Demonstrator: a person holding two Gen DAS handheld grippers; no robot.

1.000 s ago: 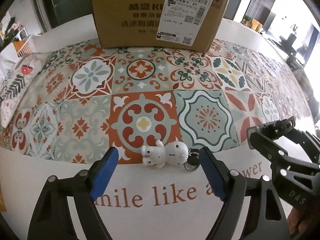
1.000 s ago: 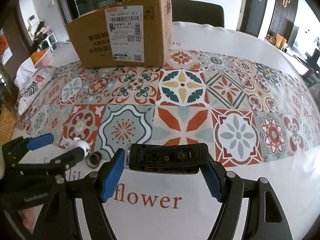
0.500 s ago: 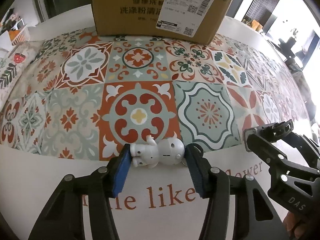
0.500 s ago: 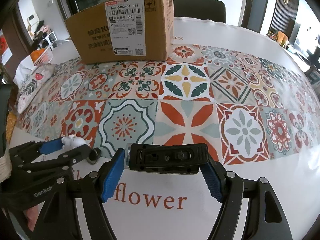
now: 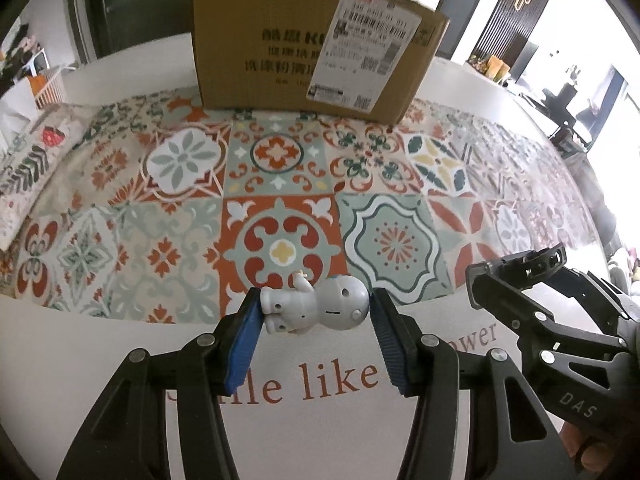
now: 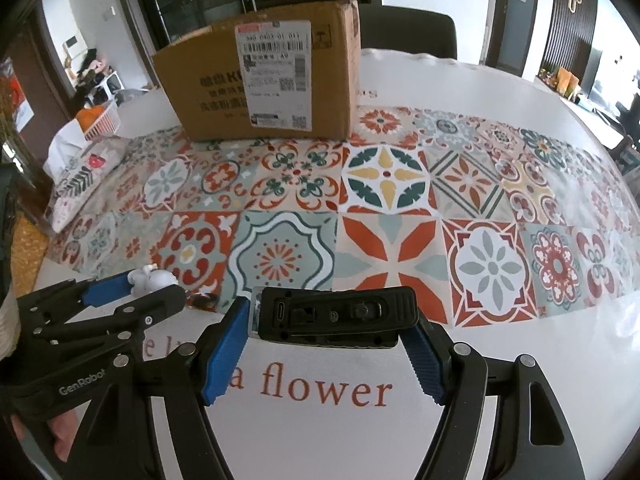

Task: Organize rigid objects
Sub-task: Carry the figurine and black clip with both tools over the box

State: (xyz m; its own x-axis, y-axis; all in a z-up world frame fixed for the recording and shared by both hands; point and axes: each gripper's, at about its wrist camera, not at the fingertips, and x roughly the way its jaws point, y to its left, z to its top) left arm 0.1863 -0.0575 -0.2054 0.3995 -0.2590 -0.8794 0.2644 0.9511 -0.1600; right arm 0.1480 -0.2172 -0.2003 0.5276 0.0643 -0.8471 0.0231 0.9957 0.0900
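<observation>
A small white figurine [image 5: 316,310] lies sideways between the blue pads of my left gripper [image 5: 316,300], which is shut on it at the near edge of the tiled cloth. In the right wrist view the figurine [image 6: 154,279] peeks out between the left fingers [image 6: 108,286], and its dark key ring [image 6: 204,302] shows beside them. My right gripper [image 6: 330,314] is shut on a black rectangular device [image 6: 334,316], held level over the white cloth. The right gripper's black fingers [image 5: 516,276] stand close to the right of the figurine.
A brown cardboard box [image 5: 300,44] with a white shipping label stands at the far side of the patterned tablecloth [image 5: 180,160]; it is also in the right wrist view [image 6: 260,80]. A dark chair [image 6: 408,32] sits behind the table. A printed cushion [image 6: 80,178] lies far left.
The left gripper's jaws closed from wide apart onto the white figurine, then drew back a little with it. The right gripper kept still, holding the black device.
</observation>
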